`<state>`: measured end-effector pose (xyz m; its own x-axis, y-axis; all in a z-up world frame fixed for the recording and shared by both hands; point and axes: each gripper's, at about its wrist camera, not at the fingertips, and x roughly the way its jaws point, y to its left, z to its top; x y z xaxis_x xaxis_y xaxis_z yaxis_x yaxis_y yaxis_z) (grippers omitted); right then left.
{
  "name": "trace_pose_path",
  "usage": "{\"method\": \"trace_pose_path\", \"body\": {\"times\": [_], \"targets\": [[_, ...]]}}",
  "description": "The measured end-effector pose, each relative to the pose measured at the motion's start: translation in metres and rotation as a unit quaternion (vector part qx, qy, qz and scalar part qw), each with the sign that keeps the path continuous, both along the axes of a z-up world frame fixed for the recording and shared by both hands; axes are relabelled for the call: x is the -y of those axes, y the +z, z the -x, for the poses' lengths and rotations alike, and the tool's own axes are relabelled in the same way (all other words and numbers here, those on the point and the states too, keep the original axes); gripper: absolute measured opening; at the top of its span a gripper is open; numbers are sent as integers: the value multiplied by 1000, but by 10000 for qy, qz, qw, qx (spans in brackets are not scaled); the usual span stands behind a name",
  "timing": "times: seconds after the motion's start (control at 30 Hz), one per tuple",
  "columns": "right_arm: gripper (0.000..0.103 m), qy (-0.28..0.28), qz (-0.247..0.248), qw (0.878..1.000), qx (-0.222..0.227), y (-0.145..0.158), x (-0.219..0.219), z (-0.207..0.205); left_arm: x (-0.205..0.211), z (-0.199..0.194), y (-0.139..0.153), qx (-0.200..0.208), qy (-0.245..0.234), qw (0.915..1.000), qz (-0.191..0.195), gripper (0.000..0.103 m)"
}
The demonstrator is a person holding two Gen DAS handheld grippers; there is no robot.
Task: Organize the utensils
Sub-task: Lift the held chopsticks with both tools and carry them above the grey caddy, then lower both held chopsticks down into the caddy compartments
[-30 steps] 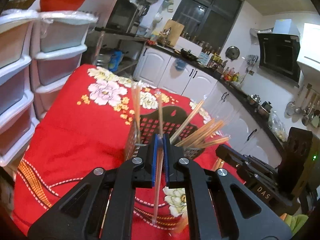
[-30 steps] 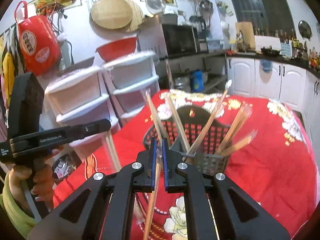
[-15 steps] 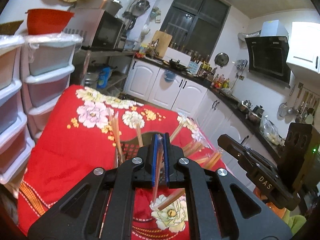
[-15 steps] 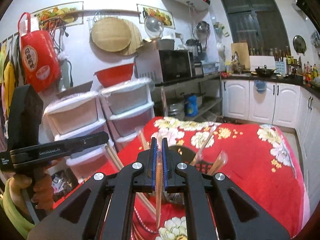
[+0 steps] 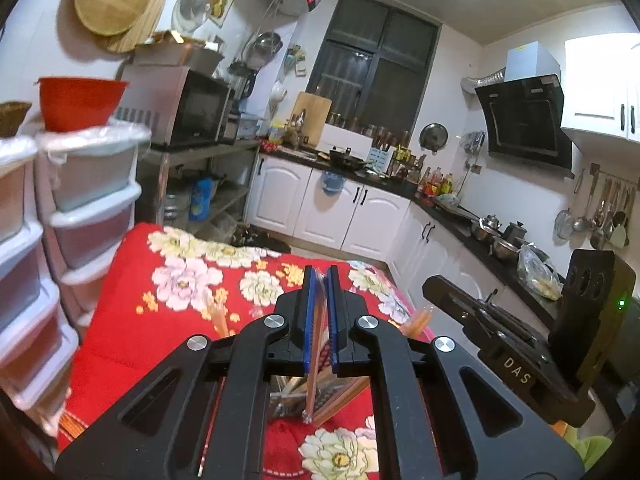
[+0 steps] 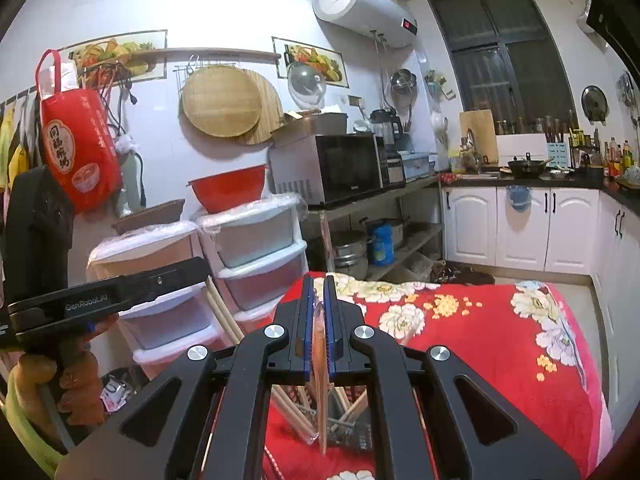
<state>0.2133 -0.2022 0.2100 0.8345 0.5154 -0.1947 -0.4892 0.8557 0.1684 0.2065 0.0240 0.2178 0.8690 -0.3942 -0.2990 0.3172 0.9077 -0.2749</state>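
While both claws hang above the red floral surface (image 5: 132, 312), each is clenched on a wrapped pair of chopsticks: the left claw (image 5: 319, 280) pinches the left pair (image 5: 312, 376) at lower centre, the right claw (image 6: 318, 288) grips the right pair (image 6: 322, 408). Below them, low in both frames, a dark holder basket (image 6: 352, 432) carries more chopsticks, tilted outward. White drawer towers (image 6: 256, 256) stand at left, a microwave (image 6: 340, 168) mid-frame, white cabinets (image 6: 520, 228) at right.

grippers: two, left gripper (image 5: 319, 276), right gripper (image 6: 319, 284)
wrapped chopstick pairs held: two, left pair (image 5: 312, 380), right pair (image 6: 321, 384)
red bowl (image 6: 228, 192): one
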Motion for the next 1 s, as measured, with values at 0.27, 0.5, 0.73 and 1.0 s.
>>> {"method": "trace_pose_path", "body": {"times": [0.27, 0.5, 0.73, 1.0], "targets": [[5, -102, -43, 9998, 190, 20, -3, -14, 2, -13, 22, 249, 226, 9993, -164, 1], [5, -356, -56, 9988, 325, 31, 3, -31, -2, -20, 32, 462, 486, 9975, -208, 1], [5, -672, -32, 9969, 414, 29, 13, -43, -1, -31, 21, 388, 595, 9970, -322, 2], [5, -947, 51, 9951, 290, 12, 21, -60, -2, -45, 0, 206, 606, 9974, -317, 2]]}}
